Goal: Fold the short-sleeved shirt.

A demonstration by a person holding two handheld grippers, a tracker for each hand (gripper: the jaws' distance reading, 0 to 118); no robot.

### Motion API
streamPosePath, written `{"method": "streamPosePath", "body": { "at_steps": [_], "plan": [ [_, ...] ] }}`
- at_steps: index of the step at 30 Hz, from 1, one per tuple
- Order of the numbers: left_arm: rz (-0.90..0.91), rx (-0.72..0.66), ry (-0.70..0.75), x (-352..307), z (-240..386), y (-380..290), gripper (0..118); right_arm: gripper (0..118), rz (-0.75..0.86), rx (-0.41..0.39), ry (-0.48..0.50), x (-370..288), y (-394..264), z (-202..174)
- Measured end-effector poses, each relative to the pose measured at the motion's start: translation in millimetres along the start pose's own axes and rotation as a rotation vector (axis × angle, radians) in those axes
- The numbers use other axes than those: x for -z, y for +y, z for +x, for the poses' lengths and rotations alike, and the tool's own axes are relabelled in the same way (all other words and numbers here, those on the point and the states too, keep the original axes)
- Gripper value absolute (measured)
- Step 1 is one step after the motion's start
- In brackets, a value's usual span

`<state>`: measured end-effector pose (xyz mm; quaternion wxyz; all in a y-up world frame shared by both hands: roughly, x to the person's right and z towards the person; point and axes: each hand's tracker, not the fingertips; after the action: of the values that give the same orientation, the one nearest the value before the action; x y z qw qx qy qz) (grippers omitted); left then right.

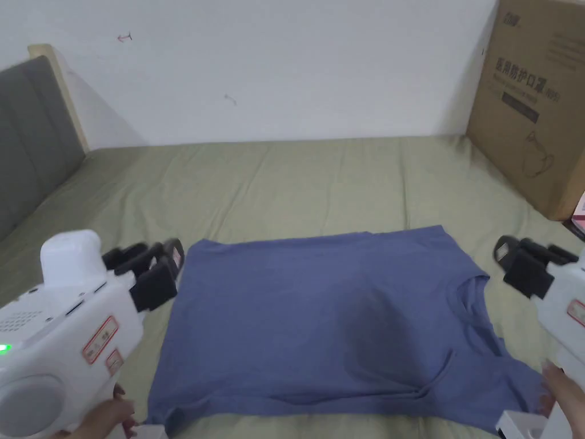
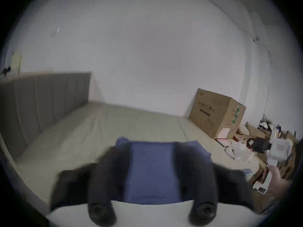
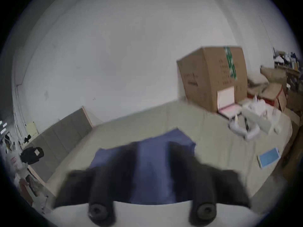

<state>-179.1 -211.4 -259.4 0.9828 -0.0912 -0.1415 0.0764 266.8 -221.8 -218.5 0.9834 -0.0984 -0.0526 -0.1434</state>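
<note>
Blue short-sleeved shirt [image 1: 320, 320] lies flat on the olive-sheeted bed [image 1: 285, 177], collar toward the right. Left gripper [image 1: 149, 264] hovers just off the shirt's left edge, jaws apart, holding nothing. Right gripper [image 1: 517, 255] hangs beside the collar end, jaws parted, empty. Large cardboard box [image 1: 537, 103] stands at the bed's far right corner. Grey headboard [image 1: 28, 137] lies left. Nothing rests on the shirt.
</note>
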Motion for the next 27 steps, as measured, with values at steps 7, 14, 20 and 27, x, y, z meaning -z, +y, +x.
{"method": "streamPosePath", "body": {
  "at_steps": [7,14,20,27],
  "plan": [
    [-0.114,0.068,0.017,15.6,10.8,16.5,1,0,-0.026,-0.028,0.038,18.8,8.5,-13.3],
    [-0.862,-0.167,0.134,92.7,-51.0,-25.7,1,0,-0.163,-0.016,0.061,34.4,-2.7,-15.9],
    [-1.021,-0.141,0.186,93.4,-81.4,-106.4,104,0,-0.262,-0.010,0.040,37.9,-20.1,-7.4],
    [-1.015,-0.087,0.142,91.5,-90.7,-144.5,0,1,-0.341,0.037,0.018,42.5,-33.5,6.2]
  ]
}}
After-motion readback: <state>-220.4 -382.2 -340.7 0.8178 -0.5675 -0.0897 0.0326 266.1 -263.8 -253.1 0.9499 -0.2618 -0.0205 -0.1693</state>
